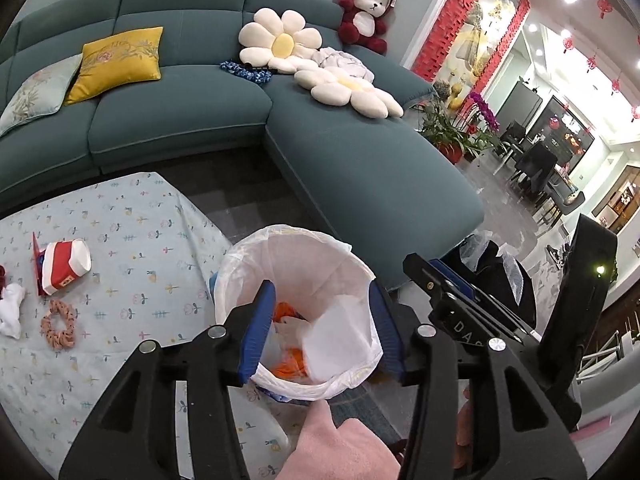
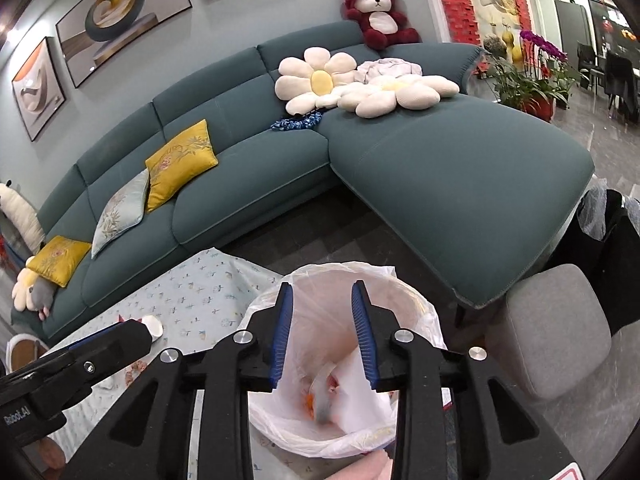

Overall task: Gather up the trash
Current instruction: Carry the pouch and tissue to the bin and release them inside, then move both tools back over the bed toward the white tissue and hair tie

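A trash bin lined with a white bag (image 1: 248, 256) stands beside the floral-cloth table and holds orange scraps (image 1: 286, 366) and white paper. My left gripper (image 1: 320, 308) is open and empty right above the bin. My right gripper (image 2: 322, 312) is also open and empty over the same bin (image 2: 420, 304), where a blurred piece (image 2: 322, 400) sits among the trash. On the table, the left wrist view shows a crushed red-and-white paper cup (image 1: 66, 266), a white crumpled tissue (image 1: 10, 310) and a pink scrunchie (image 1: 58, 324).
A teal L-shaped sofa (image 1: 360, 168) with cushions and flower pillows runs behind the table. A grey stool (image 2: 556, 332) stands right of the bin. A pink cloth (image 1: 340, 448) lies below the bin. The right gripper's body (image 1: 480, 312) shows at right.
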Demonstrator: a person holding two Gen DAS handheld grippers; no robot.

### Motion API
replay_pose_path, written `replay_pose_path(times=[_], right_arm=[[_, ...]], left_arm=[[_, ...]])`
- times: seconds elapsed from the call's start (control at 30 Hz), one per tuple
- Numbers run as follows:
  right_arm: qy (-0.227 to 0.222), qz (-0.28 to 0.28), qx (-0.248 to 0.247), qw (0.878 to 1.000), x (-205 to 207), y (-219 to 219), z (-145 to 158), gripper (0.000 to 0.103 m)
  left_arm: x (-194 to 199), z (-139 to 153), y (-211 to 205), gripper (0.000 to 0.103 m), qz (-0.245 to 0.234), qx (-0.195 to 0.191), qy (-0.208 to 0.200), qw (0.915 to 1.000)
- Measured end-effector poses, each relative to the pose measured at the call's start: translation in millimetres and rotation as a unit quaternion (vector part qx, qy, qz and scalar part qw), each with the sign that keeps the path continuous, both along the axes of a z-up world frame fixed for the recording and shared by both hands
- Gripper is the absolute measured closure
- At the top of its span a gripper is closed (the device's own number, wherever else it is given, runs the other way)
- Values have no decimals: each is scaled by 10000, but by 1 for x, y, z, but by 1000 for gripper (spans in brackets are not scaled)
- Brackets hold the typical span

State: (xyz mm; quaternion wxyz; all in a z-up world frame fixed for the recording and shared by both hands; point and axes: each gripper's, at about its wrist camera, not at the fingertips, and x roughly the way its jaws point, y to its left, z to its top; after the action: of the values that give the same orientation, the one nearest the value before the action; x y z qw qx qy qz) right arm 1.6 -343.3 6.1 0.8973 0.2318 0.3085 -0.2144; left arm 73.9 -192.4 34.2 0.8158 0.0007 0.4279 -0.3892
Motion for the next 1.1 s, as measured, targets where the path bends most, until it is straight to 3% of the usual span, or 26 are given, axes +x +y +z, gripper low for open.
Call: replay_pose_path(times=[0.23, 0.37, 1.1], right_arm=[[-6, 167, -112, 9998, 5, 13, 8, 69], [-90, 323, -175, 9993, 11, 30, 15, 55], [128, 1500, -330, 9881, 75, 169, 17, 48]], left_arm=[[7, 0, 22, 56, 276, 13, 29, 9996], [15, -3, 42, 53, 522, 58, 49, 9986], [62, -21, 193, 40, 1929, 125, 201, 9809]])
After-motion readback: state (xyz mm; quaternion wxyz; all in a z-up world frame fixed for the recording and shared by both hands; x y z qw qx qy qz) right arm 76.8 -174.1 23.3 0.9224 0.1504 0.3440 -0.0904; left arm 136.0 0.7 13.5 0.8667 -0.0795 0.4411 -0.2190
